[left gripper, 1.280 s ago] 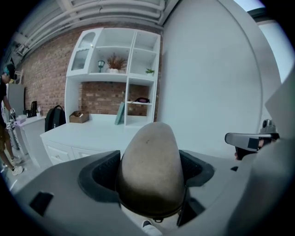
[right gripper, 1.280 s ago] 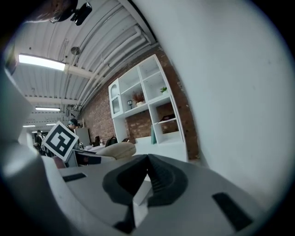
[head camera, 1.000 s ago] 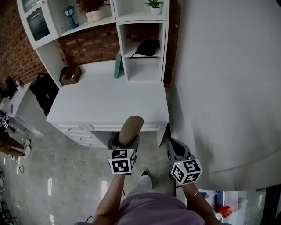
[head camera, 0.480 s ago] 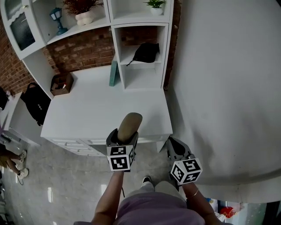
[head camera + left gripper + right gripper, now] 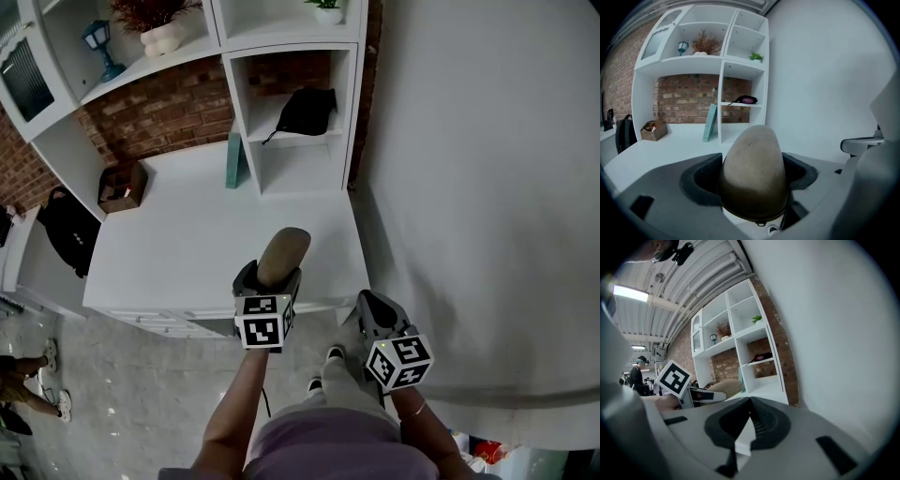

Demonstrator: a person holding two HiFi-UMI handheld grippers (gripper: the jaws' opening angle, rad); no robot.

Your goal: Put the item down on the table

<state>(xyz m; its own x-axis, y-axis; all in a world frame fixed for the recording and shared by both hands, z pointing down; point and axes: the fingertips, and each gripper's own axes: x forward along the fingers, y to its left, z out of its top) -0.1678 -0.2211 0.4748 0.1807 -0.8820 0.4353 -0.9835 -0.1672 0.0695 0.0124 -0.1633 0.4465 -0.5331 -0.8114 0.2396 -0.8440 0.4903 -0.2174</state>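
A tan, egg-shaped item sticks out of my left gripper, whose jaws are shut on it. It hangs over the front edge of the white desk. My right gripper is lower and to the right, off the desk's front corner beside the white wall, shut with nothing between its jaws. From the right gripper view the tan item and the left gripper's marker cube show at left.
A white shelf unit stands at the desk's back with a black cap in a cubby. A teal book leans against it. A brown box sits at the back left. A black bag hangs at the desk's left.
The person has stepped closer to the desk. My left gripper has carried the tan item forward, from in front of the drawers to over the desk's front edge. The right gripper keeps its place.
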